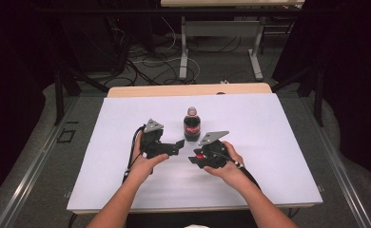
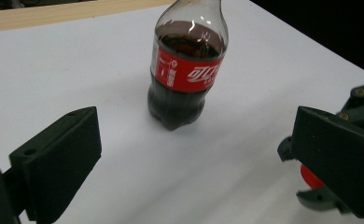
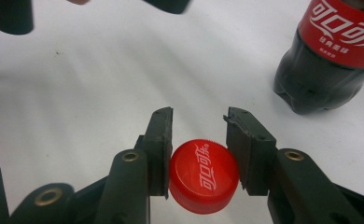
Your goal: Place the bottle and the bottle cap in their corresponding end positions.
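Already the red cap (image 3: 203,175) is off, pinched in the right claw (image 3: 199,135) at lower centre; the cola bottle (image 1: 191,124) stands uncapped mid-frame on the bench (image 1: 278,156), left claw (image 2: 194,163) spread wide, recapping seemingly remaining.

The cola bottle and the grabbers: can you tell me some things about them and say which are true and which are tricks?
1. The bottle stands upright on the white table. True.
2. The red cap is screwed on the bottle. False: the right gripper pinches it between its jaws, away from the bottle.
3. The left gripper is open. True: its jaws stand wide apart with nothing between them.
4. The bottle is empty. False: dark drink fills it up to above the red label.
5. The left gripper is squeezing the bottle. False: the bottle stands apart from it, beyond its jaws.
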A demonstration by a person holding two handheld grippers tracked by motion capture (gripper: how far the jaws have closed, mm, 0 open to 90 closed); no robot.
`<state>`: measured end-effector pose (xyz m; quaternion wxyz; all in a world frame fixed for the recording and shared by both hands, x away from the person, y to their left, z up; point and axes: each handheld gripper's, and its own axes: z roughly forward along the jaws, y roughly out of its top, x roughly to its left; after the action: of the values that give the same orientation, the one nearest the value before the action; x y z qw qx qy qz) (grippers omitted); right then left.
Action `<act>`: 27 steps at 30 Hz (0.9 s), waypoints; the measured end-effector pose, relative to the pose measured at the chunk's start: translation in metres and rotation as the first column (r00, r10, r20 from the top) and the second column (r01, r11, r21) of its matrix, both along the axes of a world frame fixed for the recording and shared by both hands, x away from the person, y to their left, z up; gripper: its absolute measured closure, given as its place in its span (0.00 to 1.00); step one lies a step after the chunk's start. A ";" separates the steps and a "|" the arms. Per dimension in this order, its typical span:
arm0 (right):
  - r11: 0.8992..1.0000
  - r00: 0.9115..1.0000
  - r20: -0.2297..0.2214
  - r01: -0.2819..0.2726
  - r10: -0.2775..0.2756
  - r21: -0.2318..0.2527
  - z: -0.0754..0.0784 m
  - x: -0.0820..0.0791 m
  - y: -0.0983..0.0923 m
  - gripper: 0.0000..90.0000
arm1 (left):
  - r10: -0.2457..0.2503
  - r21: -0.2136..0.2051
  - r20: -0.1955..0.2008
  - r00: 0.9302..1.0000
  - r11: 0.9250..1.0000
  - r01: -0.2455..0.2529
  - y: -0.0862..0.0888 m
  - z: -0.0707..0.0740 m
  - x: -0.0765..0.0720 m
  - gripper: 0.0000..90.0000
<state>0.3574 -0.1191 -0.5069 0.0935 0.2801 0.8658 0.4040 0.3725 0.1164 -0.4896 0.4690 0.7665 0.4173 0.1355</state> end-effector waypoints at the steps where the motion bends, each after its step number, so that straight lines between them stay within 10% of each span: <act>1: 1.000 1.000 0.010 0.002 -0.002 0.005 -0.002 0.000 0.001 0.68 | 0.014 -0.012 0.000 1.000 1.000 -0.014 0.004 -0.001 -0.002 0.05; 27: 0.999 0.999 -0.030 0.021 -0.022 -0.034 -0.046 0.002 0.016 0.68 | 0.130 -0.050 -0.035 0.991 0.990 -0.132 0.042 -0.014 -0.008 0.01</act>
<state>0.3590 -0.1033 -0.5533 0.0892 0.2938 0.8707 0.3842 0.3641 0.1579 -0.5036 0.4721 0.7271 0.4775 0.1429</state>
